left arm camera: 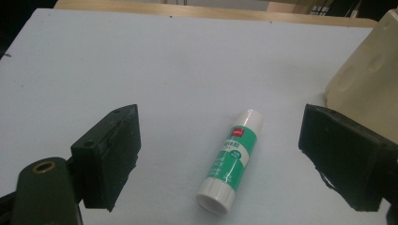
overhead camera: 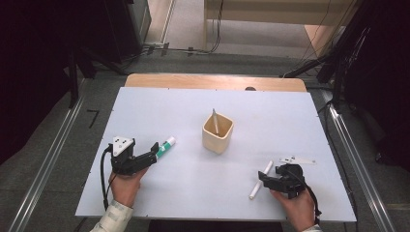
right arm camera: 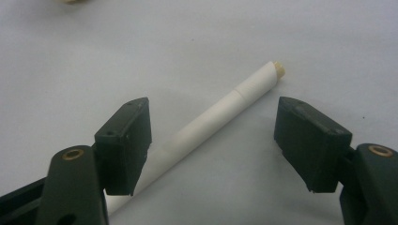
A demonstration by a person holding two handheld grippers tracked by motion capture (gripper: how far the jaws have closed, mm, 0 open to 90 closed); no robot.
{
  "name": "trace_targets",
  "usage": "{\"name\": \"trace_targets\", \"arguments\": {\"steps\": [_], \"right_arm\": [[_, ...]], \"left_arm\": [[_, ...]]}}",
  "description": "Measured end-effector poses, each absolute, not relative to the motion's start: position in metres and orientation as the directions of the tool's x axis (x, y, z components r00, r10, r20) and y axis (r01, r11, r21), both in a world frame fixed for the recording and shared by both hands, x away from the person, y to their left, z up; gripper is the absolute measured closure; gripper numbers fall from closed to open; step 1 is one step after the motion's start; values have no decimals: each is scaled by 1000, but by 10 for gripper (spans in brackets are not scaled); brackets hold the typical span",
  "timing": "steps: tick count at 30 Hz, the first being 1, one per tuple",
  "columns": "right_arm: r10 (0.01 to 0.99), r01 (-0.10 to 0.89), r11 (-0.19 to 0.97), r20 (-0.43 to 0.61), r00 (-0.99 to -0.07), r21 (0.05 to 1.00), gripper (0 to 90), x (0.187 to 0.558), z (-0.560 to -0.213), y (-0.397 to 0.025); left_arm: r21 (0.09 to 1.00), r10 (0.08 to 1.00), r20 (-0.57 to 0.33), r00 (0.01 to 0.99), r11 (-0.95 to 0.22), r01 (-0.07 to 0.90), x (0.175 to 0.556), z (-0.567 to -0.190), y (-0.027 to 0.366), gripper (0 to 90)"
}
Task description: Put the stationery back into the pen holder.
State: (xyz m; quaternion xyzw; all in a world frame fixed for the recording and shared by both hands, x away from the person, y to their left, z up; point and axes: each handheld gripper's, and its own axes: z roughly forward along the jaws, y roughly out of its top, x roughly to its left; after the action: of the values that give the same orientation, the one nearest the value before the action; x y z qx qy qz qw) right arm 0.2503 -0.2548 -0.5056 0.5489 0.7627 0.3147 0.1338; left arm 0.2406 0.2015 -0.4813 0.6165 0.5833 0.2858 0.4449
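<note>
1. The landmark was a cream-coloured square cup [overhead camera: 217, 133] with rounded corners and a dull, smooth wall, standing upright near the middle of a pale, matt white rectangular board [overhead camera: 159, 101]; a thin grey stick [overhead camera: 215, 121] leaned inside it.
2. The left gripper [overhead camera: 155, 150], black and blocky with a grey three-cornered plate on top, lay to the left of the cup and a little nearer the person, its jaws spread wide with nothing between their pads.
3. A cylindrical glue stick with a white plastic body and a glossy green label [left arm camera: 231, 159] lay flat on the board between those spread jaws, touching neither; in the high view its far end pointed toward the cup.
4. The right gripper [overhead camera: 263, 181] rested to the right of the cup and nearer the person, jaws likewise parted and gripping nothing.
5. A slim white smooth cylindrical pen [right arm camera: 211, 122] lay on the board between the right jaws, slanting; its lower part passed close beside one jaw, and whether they touched could not be told.
6. A small flat pale piece [overhead camera: 296, 159] lay just beyond the right gripper, farther right of the cup.
7. Bare board spread all round the cup, widest behind it toward the wooden table edge [overhead camera: 215, 82].
</note>
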Motion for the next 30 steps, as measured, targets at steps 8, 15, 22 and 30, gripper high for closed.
{"name": "trace_targets", "arguments": {"steps": [8,15,22,30], "right_arm": [[923,756,220,119,-366,616,268,248,-509,-249],[925,745,237,89,-369,623,272,246,-510,-246],[934,742,243,55,-352,625,398,246,-510,-246],[942,735,255,10,-335,628,589,246,-510,-246]], "left_arm": [[883,974,-167,154,79,463,241,-481,202,142],[883,974,-168,155,78,462,240,-481,202,142],[883,974,-166,156,76,462,240,-481,202,142],[884,974,-167,156,77,462,241,-481,201,142]]}}
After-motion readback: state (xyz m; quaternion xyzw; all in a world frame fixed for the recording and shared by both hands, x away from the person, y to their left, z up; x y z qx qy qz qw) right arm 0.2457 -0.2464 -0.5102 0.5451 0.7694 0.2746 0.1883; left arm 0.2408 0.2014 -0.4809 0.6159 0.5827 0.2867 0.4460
